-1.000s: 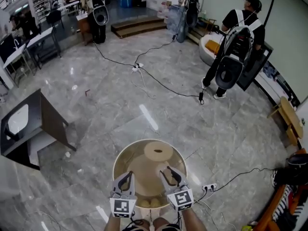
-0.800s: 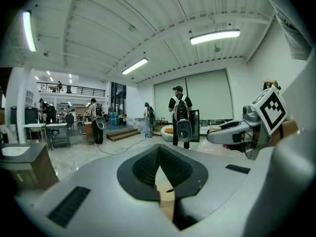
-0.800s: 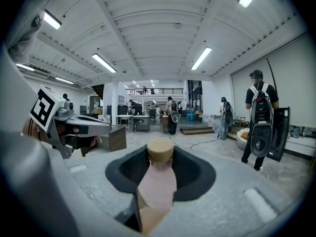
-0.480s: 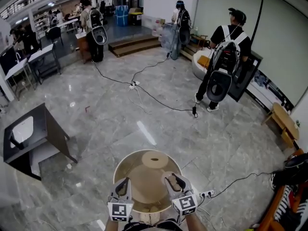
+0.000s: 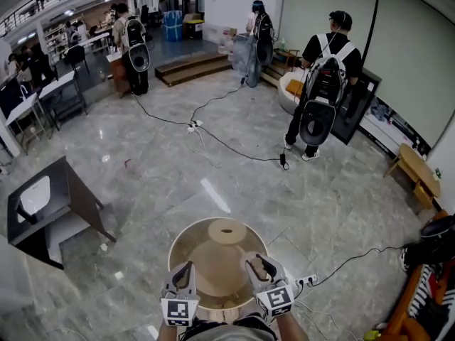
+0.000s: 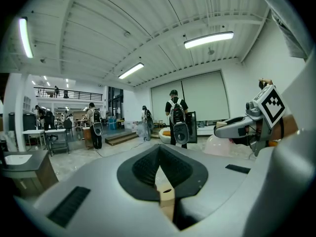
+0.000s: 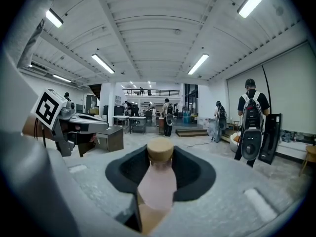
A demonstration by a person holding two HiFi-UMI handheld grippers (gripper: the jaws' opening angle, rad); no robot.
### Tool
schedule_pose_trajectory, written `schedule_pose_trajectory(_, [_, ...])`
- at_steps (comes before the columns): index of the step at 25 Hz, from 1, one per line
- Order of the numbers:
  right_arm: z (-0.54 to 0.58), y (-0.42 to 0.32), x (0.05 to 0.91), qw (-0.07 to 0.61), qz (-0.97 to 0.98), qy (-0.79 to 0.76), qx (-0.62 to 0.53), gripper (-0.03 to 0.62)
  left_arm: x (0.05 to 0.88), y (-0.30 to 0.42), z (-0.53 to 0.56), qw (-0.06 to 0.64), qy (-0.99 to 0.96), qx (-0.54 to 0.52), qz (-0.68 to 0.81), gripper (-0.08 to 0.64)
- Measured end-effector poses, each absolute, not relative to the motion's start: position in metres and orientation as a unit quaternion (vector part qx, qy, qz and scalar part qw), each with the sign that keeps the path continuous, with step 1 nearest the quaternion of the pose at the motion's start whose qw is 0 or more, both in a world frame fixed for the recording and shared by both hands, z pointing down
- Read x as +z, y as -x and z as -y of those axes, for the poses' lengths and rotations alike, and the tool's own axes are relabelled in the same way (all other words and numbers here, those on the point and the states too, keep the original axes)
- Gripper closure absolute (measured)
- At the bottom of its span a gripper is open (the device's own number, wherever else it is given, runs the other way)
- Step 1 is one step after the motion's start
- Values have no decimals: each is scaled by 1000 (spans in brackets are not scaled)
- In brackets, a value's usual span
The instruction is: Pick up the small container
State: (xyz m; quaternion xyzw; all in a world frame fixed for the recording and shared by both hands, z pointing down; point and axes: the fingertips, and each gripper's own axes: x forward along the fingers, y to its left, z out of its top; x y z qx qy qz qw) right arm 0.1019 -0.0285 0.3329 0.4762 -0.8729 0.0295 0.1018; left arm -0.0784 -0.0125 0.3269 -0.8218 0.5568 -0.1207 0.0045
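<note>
The grey stone floor (image 5: pixel 142 162) runs across a wide hall, with cables trailing over it and people with backpacks standing well apart from me. Right below my head sits the round tan counter (image 5: pixel 186 251), with a low disc (image 5: pixel 226 231) on its far side.

Both tools hang over the counter's near half, pointed forward and roughly level, since their cameras look across the hall rather than down. I judge they are held this way because the lift is already made.

The left tool (image 5: pixel 183 270) is clenched on nothing: its view shows the 2 jaws meeting along 1 thin line. I think it only waits beside the other.

The right tool (image 5: pixel 258 265) is clamped on the small container (image 7: pixel 156 189), a pale pink bottle with a cork-coloured cap (image 7: pixel 160 151) poking out past the jaws. The grip sits on the body, which leaves the cap free.

The container's base is buried between the jaws. From the head view it is only a brownish speck. Some pale round things at the counter's near edge are partly covered by the tools, and I cannot tell what they are.
</note>
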Motion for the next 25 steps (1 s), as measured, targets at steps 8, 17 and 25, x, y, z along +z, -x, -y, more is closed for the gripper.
schedule_pose_trajectory(8, [24,-113,327,93,871,-482,30,456,324,70,7,2,819,-124,-560,543])
schedule_pose_trajectory(17, [28,-120,326,89,874,-477,27,456,328,63,8,-1,816,-123,-565,543])
schedule_pose_trajectory(25, [29,-116,325,92,875,-474,26,456,328,64,8,-1,816,-122,-565,543])
